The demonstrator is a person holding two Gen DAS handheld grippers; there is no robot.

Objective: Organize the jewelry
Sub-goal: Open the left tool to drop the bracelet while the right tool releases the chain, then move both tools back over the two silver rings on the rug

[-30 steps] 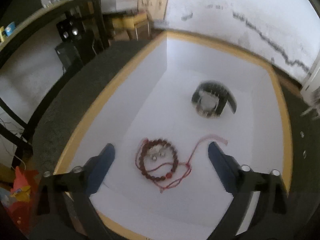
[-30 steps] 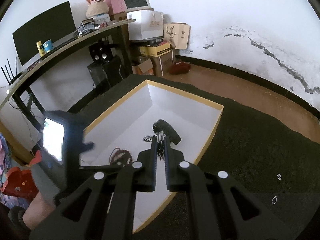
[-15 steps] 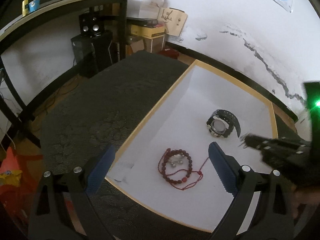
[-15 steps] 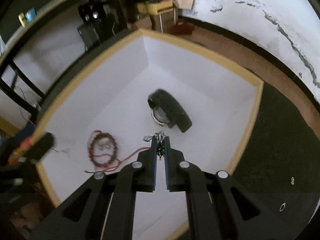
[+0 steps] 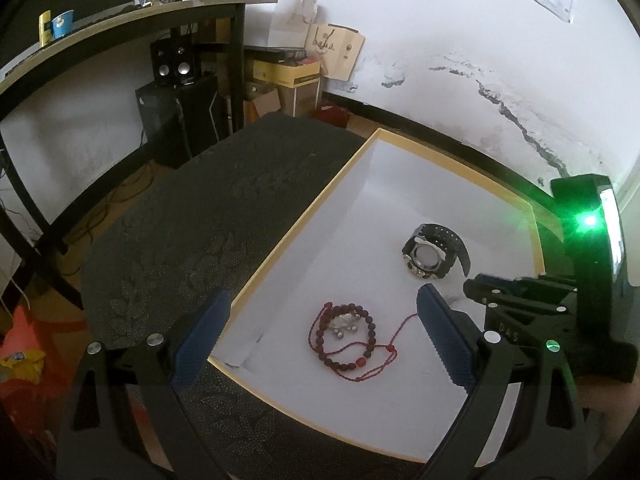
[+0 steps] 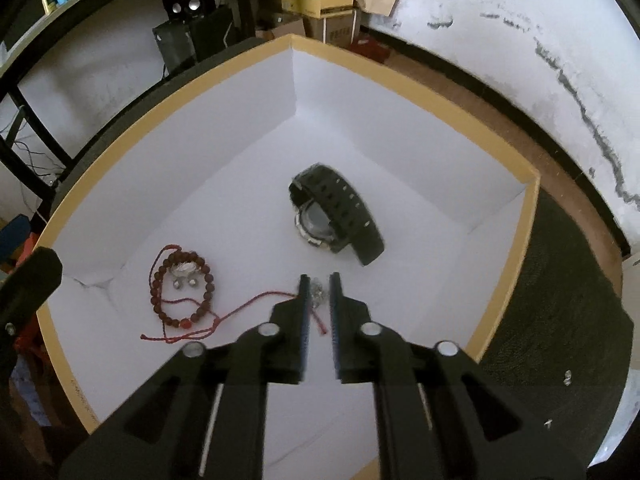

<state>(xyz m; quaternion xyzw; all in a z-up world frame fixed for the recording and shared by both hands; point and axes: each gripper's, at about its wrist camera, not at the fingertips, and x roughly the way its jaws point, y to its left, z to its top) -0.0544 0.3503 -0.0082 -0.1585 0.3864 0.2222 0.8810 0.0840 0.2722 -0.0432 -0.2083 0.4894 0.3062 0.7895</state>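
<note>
The right gripper is opening, a small silver trinket lying loose between its tips on the white tray floor. Left of it sits the bead bracelet; just beyond, the black watch. The left gripper hangs spread wide above the bracelet.

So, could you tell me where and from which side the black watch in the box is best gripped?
Probably from above, across the arched strap of the black watch. It lies on its side on the white floor of the box, so the strap loop stands up, narrow enough for the tongs, while the bulky case sits low against the floor.
</note>
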